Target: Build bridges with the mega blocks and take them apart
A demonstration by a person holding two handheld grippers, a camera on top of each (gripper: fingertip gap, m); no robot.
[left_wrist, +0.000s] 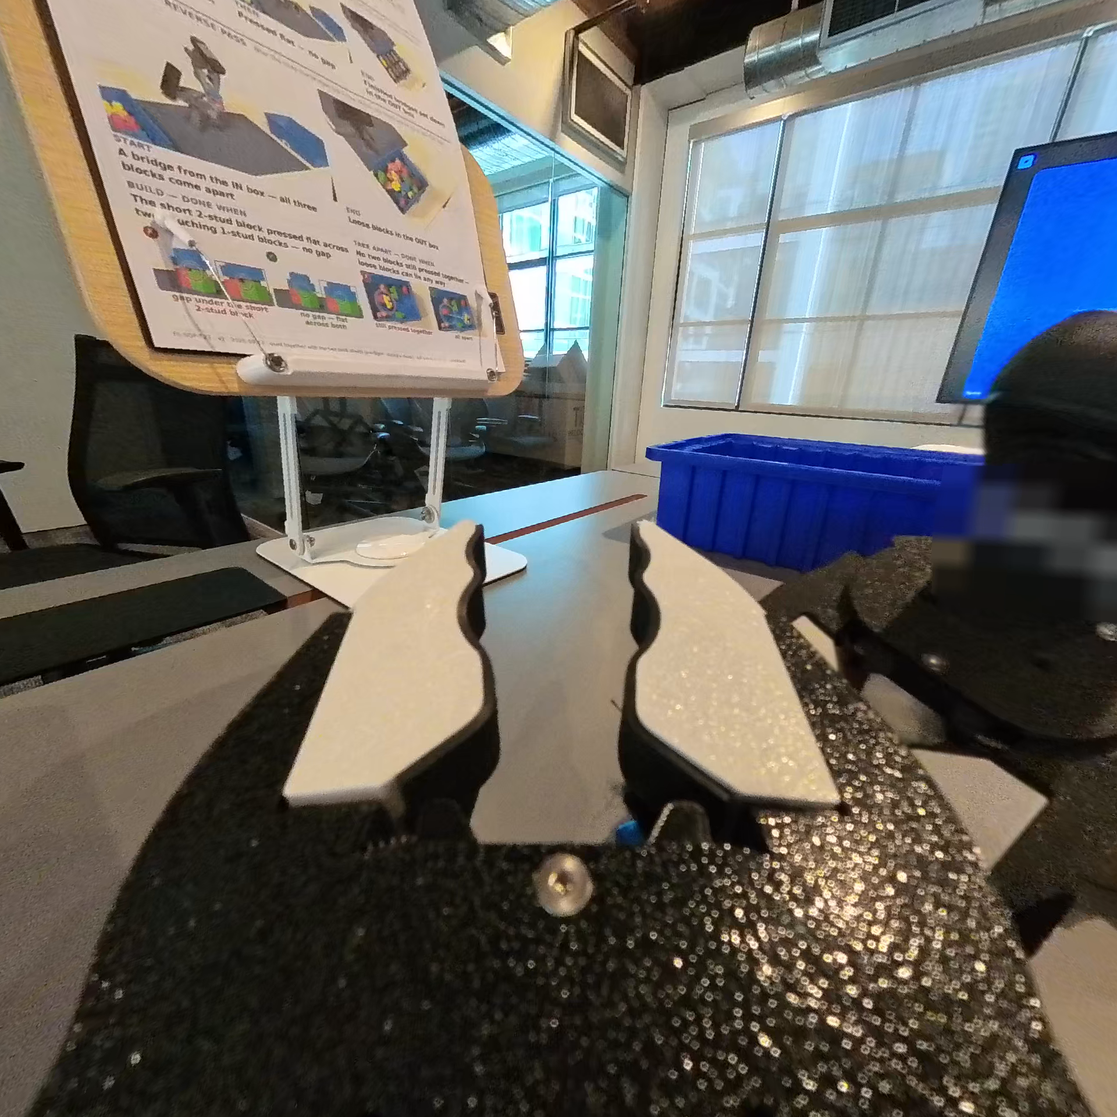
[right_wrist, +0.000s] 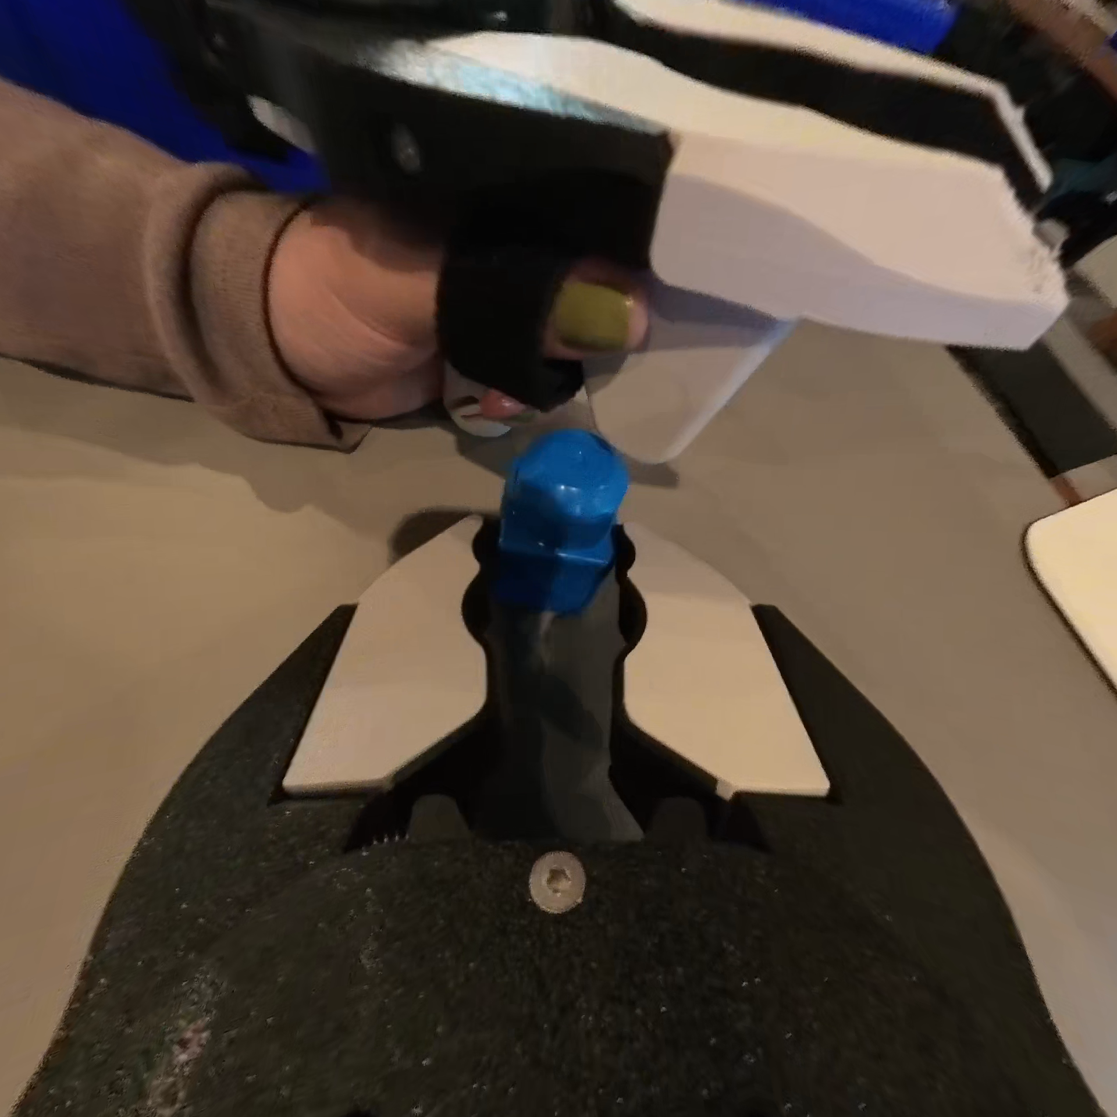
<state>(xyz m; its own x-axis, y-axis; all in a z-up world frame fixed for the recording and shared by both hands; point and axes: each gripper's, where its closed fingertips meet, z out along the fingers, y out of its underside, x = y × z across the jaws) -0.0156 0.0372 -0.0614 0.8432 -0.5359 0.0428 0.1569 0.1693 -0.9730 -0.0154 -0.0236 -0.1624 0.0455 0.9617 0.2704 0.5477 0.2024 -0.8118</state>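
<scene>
In the right wrist view my right gripper [right_wrist: 553,541] is shut on a small blue block [right_wrist: 559,520], held at the fingertips just above the grey table [right_wrist: 181,544]. Right above and beyond it a hand in a tan sleeve [right_wrist: 338,314] holds the left gripper; one of its white fingers [right_wrist: 816,229] reaches to the right. In the left wrist view my left gripper [left_wrist: 556,544] is open and empty over the table, level with it. The black body of the right gripper [left_wrist: 1039,544] shows at the right edge.
A blue plastic bin [left_wrist: 804,501] stands on the table ahead and to the right. A white stand [left_wrist: 387,544] with a wooden board and an instruction sheet [left_wrist: 272,181] is ahead on the left; its base shows in the right wrist view [right_wrist: 1082,580]. A monitor [left_wrist: 1052,272] is far right. The left gripper's tips are roughly 11 centimetres from the right gripper's.
</scene>
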